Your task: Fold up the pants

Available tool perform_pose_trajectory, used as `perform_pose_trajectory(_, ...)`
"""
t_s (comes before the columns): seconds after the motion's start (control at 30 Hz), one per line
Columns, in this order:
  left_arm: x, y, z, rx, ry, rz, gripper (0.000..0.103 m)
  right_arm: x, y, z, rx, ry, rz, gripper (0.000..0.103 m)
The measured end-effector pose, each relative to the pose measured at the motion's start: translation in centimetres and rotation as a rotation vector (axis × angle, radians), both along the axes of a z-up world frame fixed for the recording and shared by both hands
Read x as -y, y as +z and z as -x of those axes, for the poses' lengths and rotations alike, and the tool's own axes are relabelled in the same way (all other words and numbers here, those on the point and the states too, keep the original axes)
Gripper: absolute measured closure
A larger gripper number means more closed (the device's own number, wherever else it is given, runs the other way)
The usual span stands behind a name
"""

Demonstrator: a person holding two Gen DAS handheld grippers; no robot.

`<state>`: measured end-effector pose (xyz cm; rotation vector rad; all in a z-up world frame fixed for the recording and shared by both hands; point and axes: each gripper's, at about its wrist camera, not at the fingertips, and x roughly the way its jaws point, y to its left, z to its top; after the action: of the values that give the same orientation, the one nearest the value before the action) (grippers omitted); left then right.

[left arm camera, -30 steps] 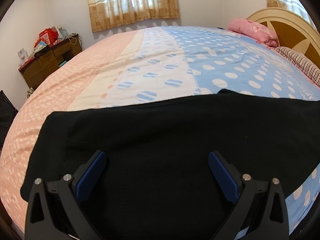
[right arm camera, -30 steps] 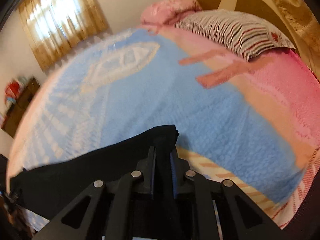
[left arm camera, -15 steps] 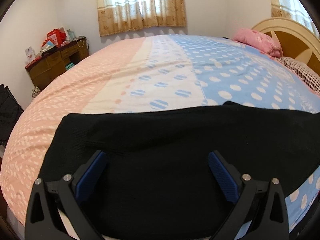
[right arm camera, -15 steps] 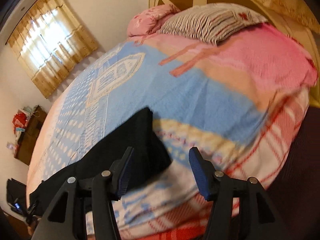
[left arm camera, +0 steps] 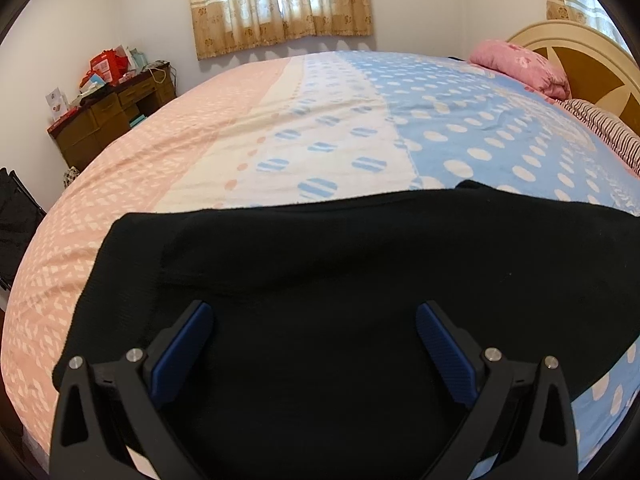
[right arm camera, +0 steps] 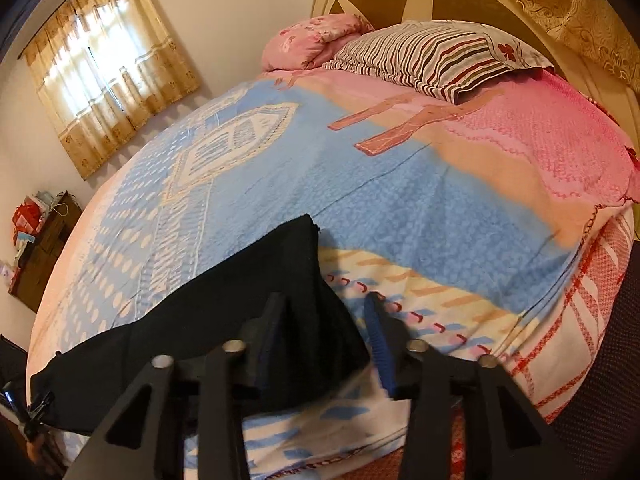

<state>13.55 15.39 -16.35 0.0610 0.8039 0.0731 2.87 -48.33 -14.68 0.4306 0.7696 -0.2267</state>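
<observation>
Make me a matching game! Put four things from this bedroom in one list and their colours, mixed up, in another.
Things:
1. knitted pants
2. plump floral pillow
3. window curtains
4. wooden desk

Colours:
A. brown
B. pink
C. black
D. beige and gold

Pairs: 1-C, 2-B, 3-D, 4-A
</observation>
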Motion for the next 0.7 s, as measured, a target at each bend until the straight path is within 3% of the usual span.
perform_pose_trajectory(0.13,0.0,0.0,0.0,0.002,-0.003,0.002,0.000,0.5,-0.4,0.5,0.015,0.009,-0.014,0.073)
perform_pose_trajectory(0.33,0.0,-0.1,0.0,0.003,-0.004,0.002,0.000,-0.7,-0.8,-0.2,0.010,0.032,0.080,0.070)
perform_pose_trajectory(0.5,0.0,-0.1,0.1,0.005,-0.005,0.001,0.000,-0.1,-0.8,-0.2,0.020,0.038,0.026,0.067)
perform_pose_trajectory(0.57,0.1,-0.1,0.0,0.007,-0.005,0.001,0.000,-0.1,-0.7,-0.1,0.017,0.035,0.012,0.073)
perform_pose_trajectory(0.6,0.1,-0.1,0.0,0.006,-0.006,0.001,0.000,-0.2,-0.5,-0.1,0.012,0.036,0.008,0.087)
perform_pose_trajectory(0.7,0.1,-0.1,0.0,0.005,-0.007,0.004,0.000,-1.0,0.0,0.3,0.029,0.061,-0.030,0.091)
